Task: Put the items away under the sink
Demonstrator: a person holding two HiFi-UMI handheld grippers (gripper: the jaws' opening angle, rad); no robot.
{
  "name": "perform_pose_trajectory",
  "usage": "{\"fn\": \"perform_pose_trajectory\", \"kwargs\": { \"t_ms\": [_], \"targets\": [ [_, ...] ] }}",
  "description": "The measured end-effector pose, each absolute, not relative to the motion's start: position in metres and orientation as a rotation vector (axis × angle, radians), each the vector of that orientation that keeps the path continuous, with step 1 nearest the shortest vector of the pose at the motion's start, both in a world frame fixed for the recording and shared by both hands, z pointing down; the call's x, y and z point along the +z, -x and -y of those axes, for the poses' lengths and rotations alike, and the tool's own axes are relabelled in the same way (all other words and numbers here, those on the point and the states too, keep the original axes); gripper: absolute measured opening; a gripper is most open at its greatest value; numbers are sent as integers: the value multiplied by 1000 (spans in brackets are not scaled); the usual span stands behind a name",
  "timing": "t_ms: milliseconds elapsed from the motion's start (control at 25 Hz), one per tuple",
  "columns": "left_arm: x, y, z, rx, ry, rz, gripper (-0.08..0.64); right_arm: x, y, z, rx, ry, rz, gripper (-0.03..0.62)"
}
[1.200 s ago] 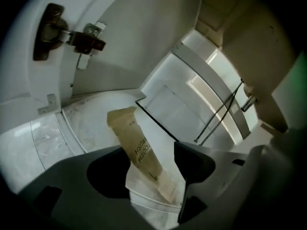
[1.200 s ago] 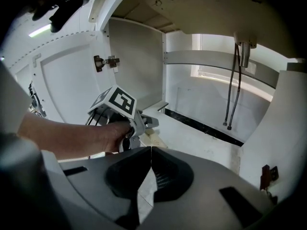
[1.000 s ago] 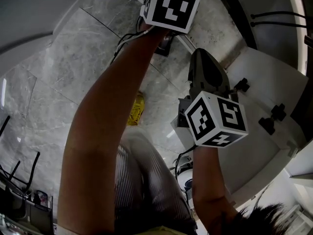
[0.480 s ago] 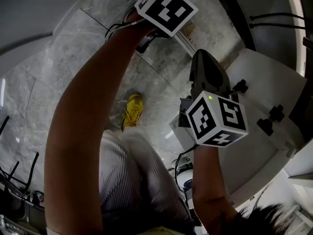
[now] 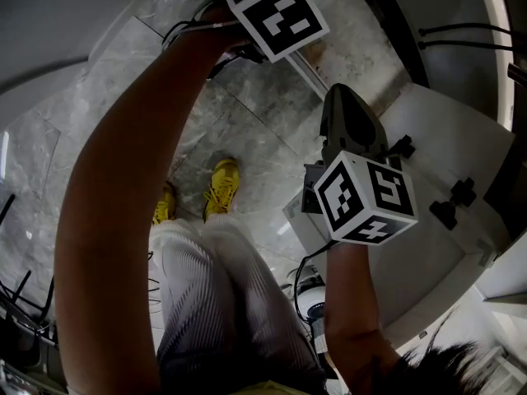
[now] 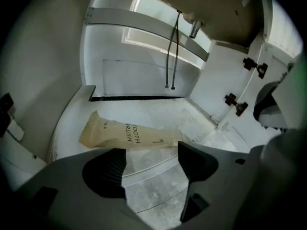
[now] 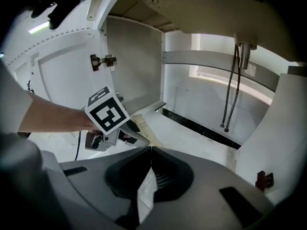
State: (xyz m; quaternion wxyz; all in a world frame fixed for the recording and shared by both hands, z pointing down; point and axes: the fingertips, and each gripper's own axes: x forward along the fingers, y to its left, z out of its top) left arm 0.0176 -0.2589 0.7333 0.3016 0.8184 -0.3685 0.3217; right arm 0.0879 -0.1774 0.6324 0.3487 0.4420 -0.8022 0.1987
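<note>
Kraft-brown paper on the left: the toothbrush packet lay flat on the white cabinet floor under the sink, near its front edge. The left gripper sat right over it with its jaws spread wide and nothing between them, the packet's near edge just beyond the tips. By my reading the packet was down and the job was a clean exit. The way to do that well was to keep the jaws wide and draw straight back, lifting a touch so no tip caught the paper and dragged it out. Further back, two hoses hung well clear. To the right stood the open door with its hinges, so no swinging that way. The right gripper hung empty, jaws pressed together, looking in from the side.
</note>
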Motion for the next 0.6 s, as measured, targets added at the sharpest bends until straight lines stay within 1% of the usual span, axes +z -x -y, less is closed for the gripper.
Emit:
{"fn": "perform_pose_trajectory", "kwargs": {
  "t_ms": [160,240,280,360,400,600],
  "targets": [
    [740,-8,258,1078,-2166,1007,345,632,-88,175,517,-1148,2081,26],
    [743,0,260,1144,-2114,1051,344,632,-88,173,527,-1152,2076,26],
    [744,1,260,1139,-2073,1065,340,631,-88,172,529,-1153,2075,26],
    [744,2,262,1074,-1985,1088,259,630,-89,171,523,-1151,2072,26],
    [744,2,261,1040,-1951,1092,231,630,-90,170,521,-1152,2069,26],
    [736,4,251,944,-1883,1064,227,623,-93,170,518,-1171,2062,26]
  ]
}}
